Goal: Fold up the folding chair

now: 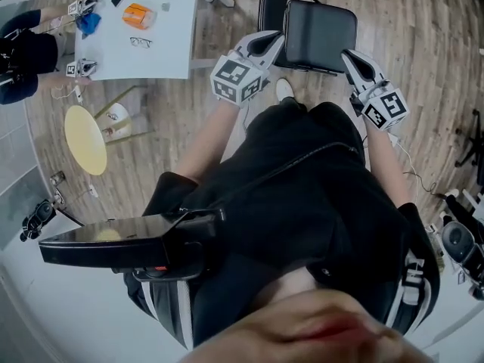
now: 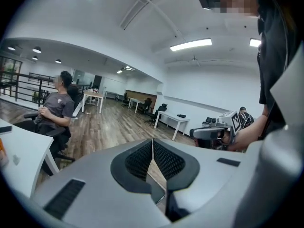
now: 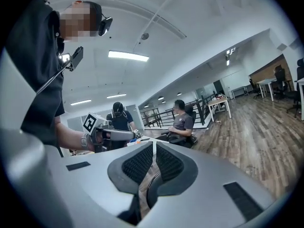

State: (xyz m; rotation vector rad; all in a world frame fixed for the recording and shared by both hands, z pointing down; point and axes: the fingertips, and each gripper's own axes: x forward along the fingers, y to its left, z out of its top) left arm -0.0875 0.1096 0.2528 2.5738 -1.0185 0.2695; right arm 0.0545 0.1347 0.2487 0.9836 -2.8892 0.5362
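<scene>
Head view showed the folding chair [image 1: 319, 36] standing open just ahead of both tools, its black seat lying between the left gripper [image 1: 272, 42] and the right gripper [image 1: 349, 56], one tip close to either side edge. Each gripper's jaws were pressed together with nothing in them. I took it the person was lining up on both sides to tip the seat evenly, not to grip it.

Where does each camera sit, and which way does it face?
Head view: on the head, facing steeply down at the chair; torso, arms, left gripper, right gripper.
Left gripper view: on that gripper, along its shut jaws into the office; right arm.
Right gripper view: likewise; left arm.
Shared: each gripper view shows the other gripper.
</scene>
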